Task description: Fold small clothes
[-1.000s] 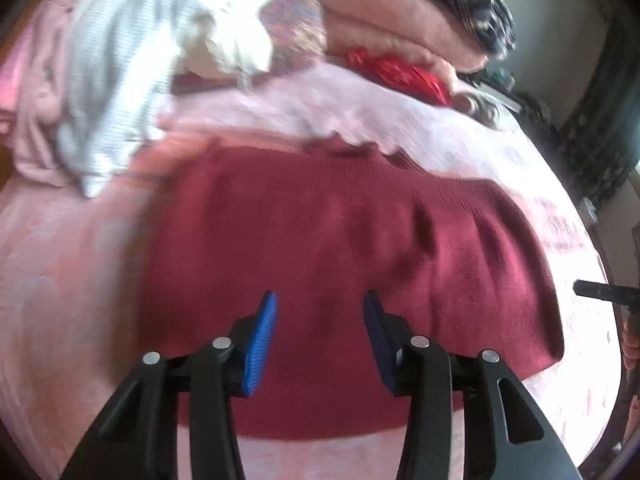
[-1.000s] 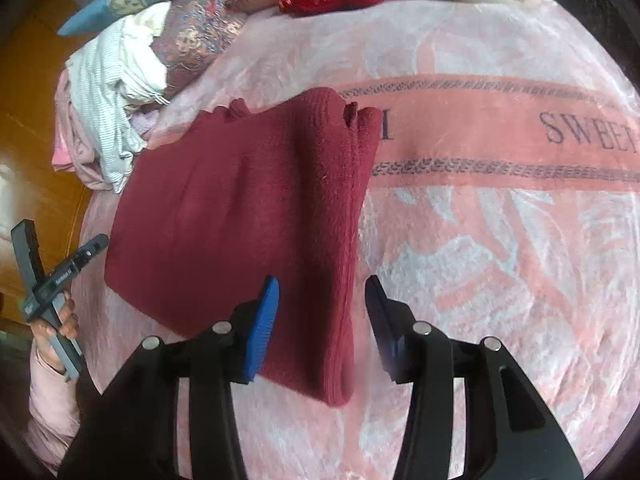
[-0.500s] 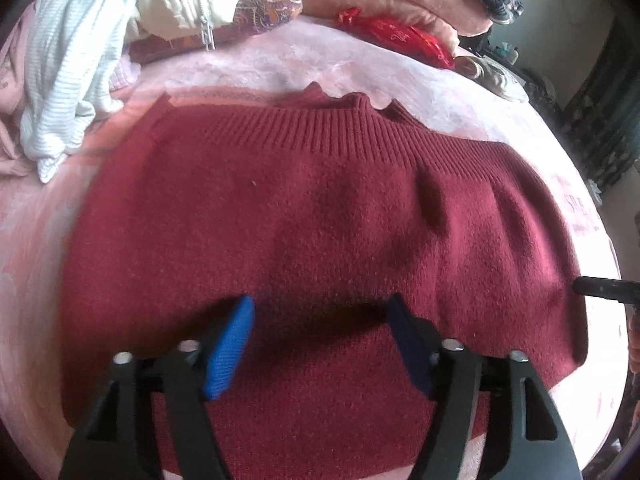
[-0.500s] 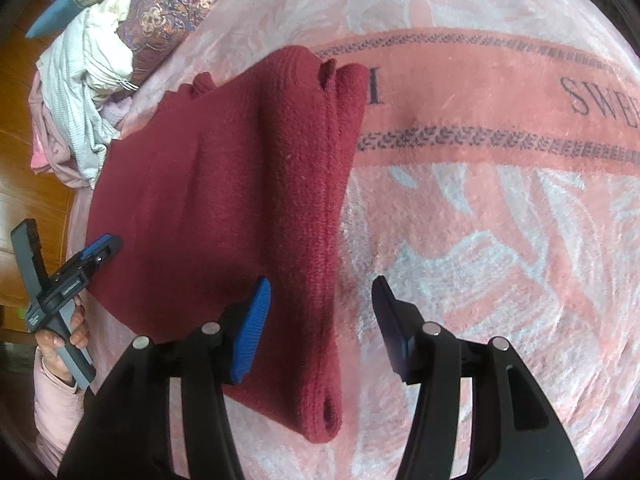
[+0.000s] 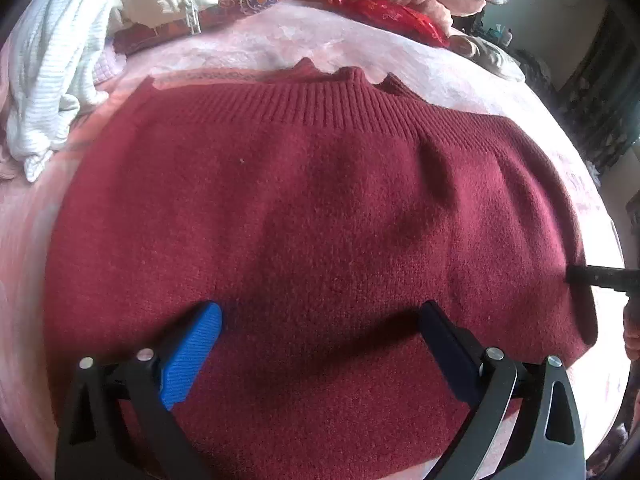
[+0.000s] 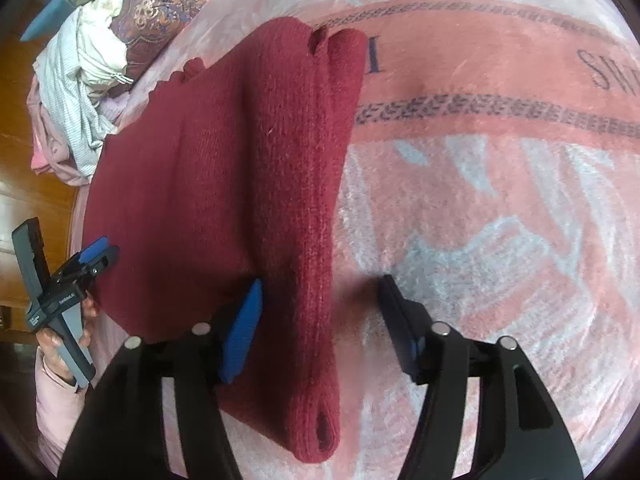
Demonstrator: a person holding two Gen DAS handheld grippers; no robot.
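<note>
Sweater (image 6: 224, 184) edge lies between right claw (image 6: 320, 292) jaws, apparently untouched.

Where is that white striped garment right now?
The white striped garment lies crumpled at the upper left of both views, beyond the dark red sweater, beside a patterned cushion.

You have a plain dark red knit sweater (image 5: 320, 220) on a pink blanket (image 6: 500, 220) with pale leaf pattern, salmon band, dark lettering; white ribbed garment (image 5: 52, 64) beside.
</note>
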